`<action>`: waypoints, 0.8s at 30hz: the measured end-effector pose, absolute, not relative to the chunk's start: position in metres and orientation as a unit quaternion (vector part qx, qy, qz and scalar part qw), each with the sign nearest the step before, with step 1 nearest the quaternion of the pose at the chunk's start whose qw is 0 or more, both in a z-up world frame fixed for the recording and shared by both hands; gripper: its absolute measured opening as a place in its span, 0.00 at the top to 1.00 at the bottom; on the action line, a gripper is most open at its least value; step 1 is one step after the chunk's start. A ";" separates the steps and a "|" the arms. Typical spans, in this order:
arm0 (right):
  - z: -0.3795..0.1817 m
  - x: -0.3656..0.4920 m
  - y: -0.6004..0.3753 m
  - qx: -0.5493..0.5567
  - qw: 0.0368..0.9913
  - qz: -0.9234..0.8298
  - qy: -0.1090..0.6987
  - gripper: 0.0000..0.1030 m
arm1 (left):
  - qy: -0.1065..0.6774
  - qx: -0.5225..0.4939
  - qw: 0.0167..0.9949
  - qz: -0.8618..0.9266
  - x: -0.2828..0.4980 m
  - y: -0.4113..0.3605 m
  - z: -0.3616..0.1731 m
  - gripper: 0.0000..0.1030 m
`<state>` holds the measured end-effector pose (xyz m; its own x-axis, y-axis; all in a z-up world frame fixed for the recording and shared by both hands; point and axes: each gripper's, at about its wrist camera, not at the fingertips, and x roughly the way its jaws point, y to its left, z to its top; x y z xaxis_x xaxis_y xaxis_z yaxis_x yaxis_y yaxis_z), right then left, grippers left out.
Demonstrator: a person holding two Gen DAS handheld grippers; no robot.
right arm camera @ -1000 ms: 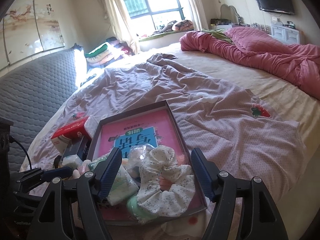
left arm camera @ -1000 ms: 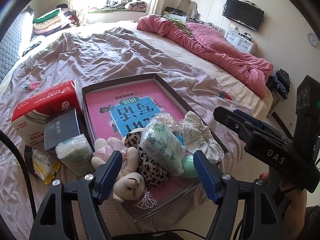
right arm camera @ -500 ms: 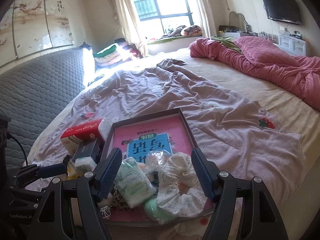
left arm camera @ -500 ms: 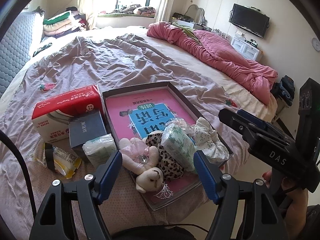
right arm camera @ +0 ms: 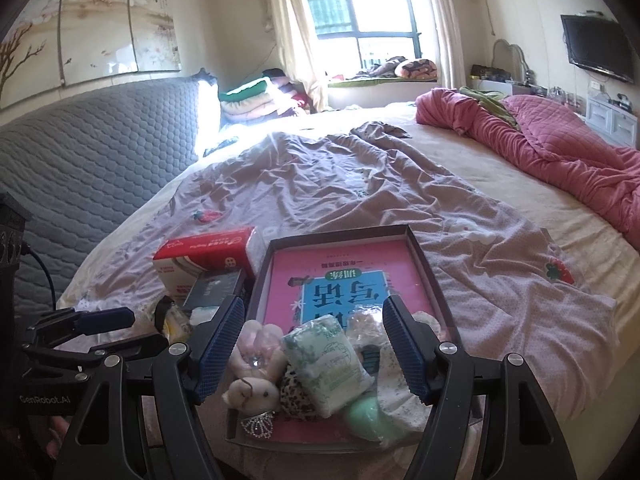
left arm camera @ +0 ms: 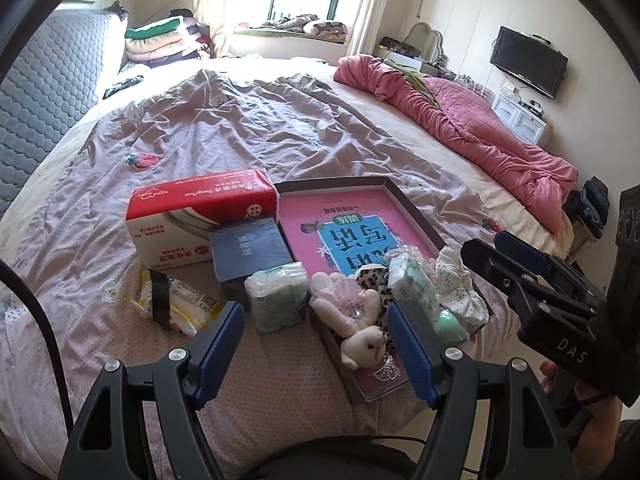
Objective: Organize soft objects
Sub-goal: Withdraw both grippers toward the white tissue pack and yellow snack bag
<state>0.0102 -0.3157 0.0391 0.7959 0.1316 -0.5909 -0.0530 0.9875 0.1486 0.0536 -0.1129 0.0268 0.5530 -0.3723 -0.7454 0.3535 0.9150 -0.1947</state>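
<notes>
A shallow dark tray (left arm camera: 416,212) lined with a pink book lies on the bed. Heaped at its near end are a pale plush toy (left arm camera: 360,320), a leopard-print scrunchie (left arm camera: 374,280), a green-patterned tissue pack (left arm camera: 414,284), a white floral scrunchie (left arm camera: 456,284) and a mint-green ball (left arm camera: 452,322). A second tissue pack (left arm camera: 276,296) rests on the sheet left of the tray. My left gripper (left arm camera: 316,344) hovers open, short of the heap and clear of it. My right gripper (right arm camera: 314,344) is open too, above the tray's (right arm camera: 424,256) near end, holding nothing.
Left of the tray sit a red-and-white tissue box (left arm camera: 200,216), a dark blue box (left arm camera: 250,250) and a yellow packet (left arm camera: 176,304). A crumpled pink quilt (left arm camera: 472,136) runs along the bed's right side. The grey padded headboard (right arm camera: 100,152) is at far left.
Both grippers have drawn back and risen from the tray, so the heap looks smaller and farther off. Their jaws kept the same width. Nothing on the bed has shifted.
</notes>
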 end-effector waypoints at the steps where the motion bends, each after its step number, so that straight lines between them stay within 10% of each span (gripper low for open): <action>1: 0.039 0.011 -0.312 0.058 0.946 0.051 0.316 0.29 | 0.425 -0.014 0.883 -0.201 0.054 -0.108 0.028 0.29; 24: 0.032 0.015 -0.230 -0.018 0.932 0.117 0.341 0.29 | 0.451 -0.042 0.882 -0.127 0.069 -0.032 0.012 0.29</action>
